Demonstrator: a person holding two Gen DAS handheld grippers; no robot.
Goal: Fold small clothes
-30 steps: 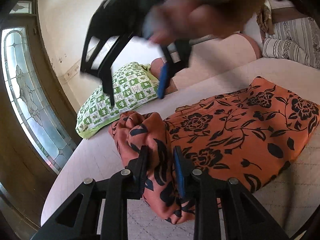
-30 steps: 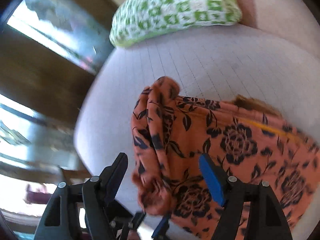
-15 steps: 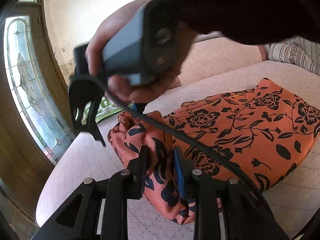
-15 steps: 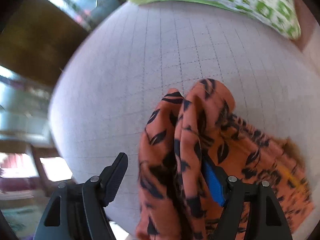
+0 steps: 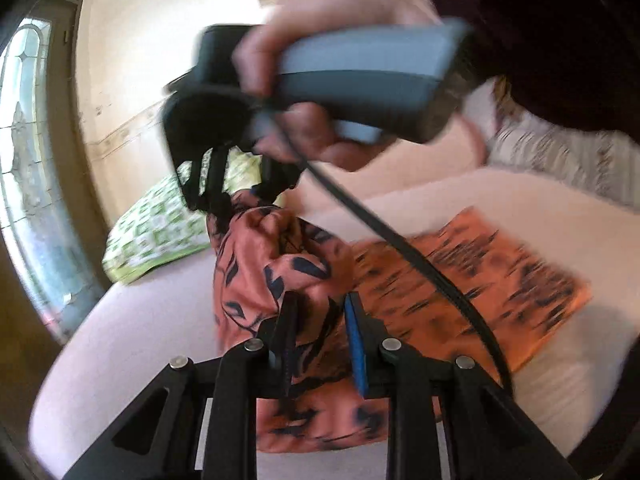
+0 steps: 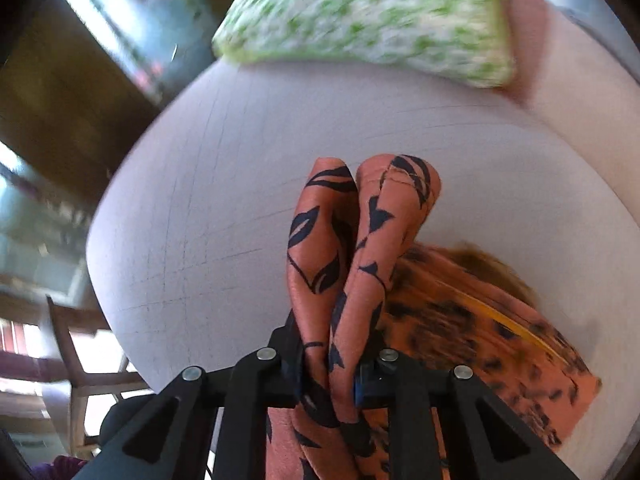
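An orange garment with black flower print (image 5: 472,280) lies on a pale pink quilted bed (image 5: 560,216). My left gripper (image 5: 318,344) is shut on a bunched edge of the garment near me. My right gripper (image 6: 328,364) is shut on another bunched part of the garment (image 6: 360,240), which stands up in two folds between its fingers. In the left wrist view the right gripper (image 5: 236,196) shows above, held in a hand, lifting the cloth off the bed. The rest of the garment lies flat to the right.
A green and white checked pillow (image 5: 160,232) lies at the far end of the bed, also in the right wrist view (image 6: 368,20). A glass door (image 5: 24,152) is at left. Striped cushions (image 5: 560,156) at far right. A wooden chair (image 6: 80,360) stands beside the bed.
My right gripper closed on the bunched garment edge and lifted it. My left gripper kept its hold and rose a little with the cloth.
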